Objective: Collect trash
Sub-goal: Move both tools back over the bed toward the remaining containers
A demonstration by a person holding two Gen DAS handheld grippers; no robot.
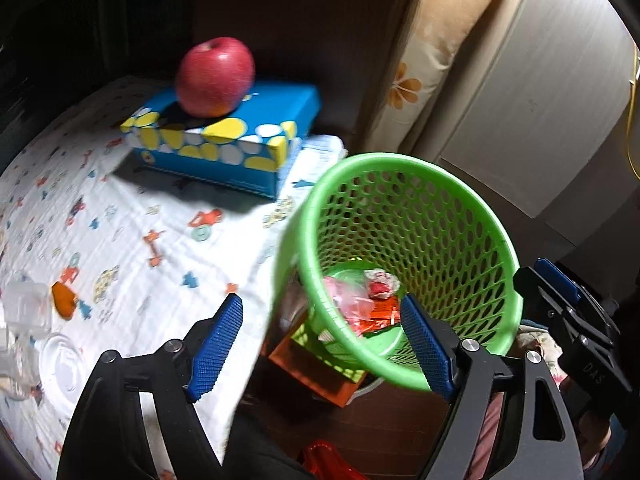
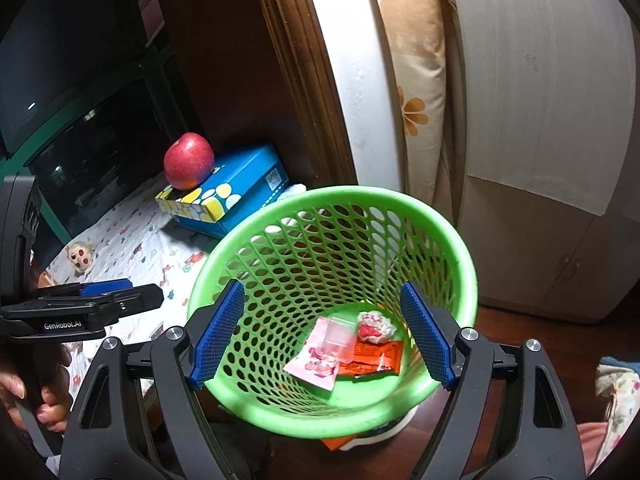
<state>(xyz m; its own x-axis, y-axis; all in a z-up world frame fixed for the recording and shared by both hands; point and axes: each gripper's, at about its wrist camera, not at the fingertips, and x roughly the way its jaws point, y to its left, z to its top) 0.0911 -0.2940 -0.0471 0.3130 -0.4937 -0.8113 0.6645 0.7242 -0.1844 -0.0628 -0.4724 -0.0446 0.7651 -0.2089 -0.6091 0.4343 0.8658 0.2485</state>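
Note:
A green mesh basket (image 1: 400,160) (image 2: 360,194) stands beside the table's edge. On its bottom lie a pink wrapper (image 2: 316,368), a clear plastic piece (image 2: 336,340), a crumpled red and white ball (image 2: 376,326) (image 1: 382,282) and an orange wrapper (image 2: 372,356) (image 1: 380,316). My left gripper (image 1: 320,320) hangs open over the basket's near rim and the cloth's edge, with nothing between its blue pads. My right gripper (image 2: 322,304) stands open above the basket's mouth, holding nothing. Each gripper shows side-on in the other's view: the right (image 1: 552,280), the left (image 2: 132,292).
A red apple (image 1: 216,76) sits on a blue tissue box (image 1: 240,148) on a patterned cloth (image 1: 120,240). Clear glass pieces (image 1: 28,312) lie at the cloth's left. A small doll head (image 2: 80,256) lies further back. An orange box (image 1: 316,376) is under the basket. A pale cabinet (image 2: 540,120) stands behind.

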